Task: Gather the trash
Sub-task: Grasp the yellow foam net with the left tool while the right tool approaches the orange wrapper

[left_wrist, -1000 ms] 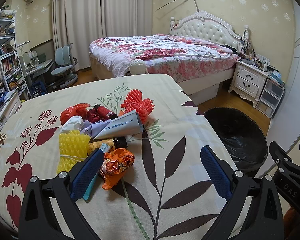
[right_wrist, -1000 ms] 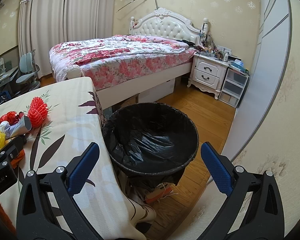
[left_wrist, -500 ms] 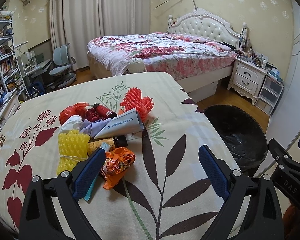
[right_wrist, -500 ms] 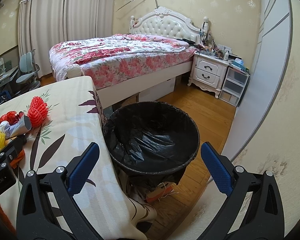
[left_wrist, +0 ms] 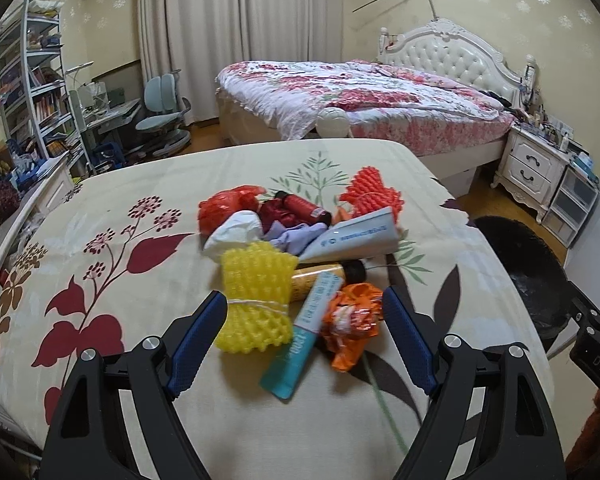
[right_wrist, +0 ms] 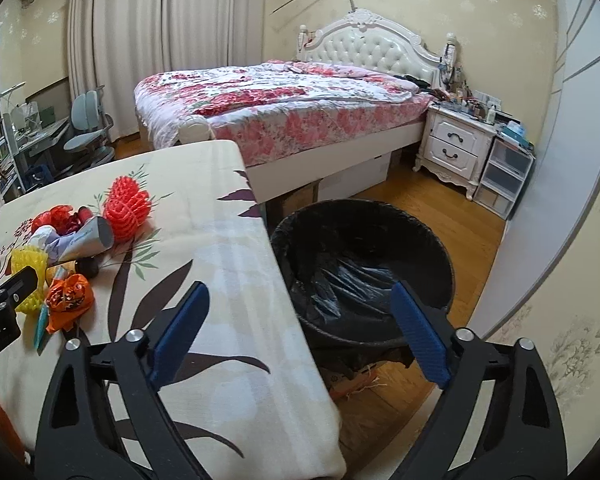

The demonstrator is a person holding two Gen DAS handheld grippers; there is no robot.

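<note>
trash pile [left_wrist: 300, 264], crumpled, brightly coloured

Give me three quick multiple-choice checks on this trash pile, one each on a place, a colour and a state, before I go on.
1. Where is the trash bin?
A. on the table
B. on the floor beside the table
C. under the bed

2. What colour is the foam net nearest the left tool?
A. yellow
B. green
C. white

3. What does the bin's black liner hold?
A. a full load of trash
B. one bottle
C. nothing visible

Answers:
1 B: it stands on the wood floor at the tablecloth's edge.
2 A: the yellow net lies just ahead of the tool's closing jaws.
3 C: only crumpled black plastic shows inside.
</note>
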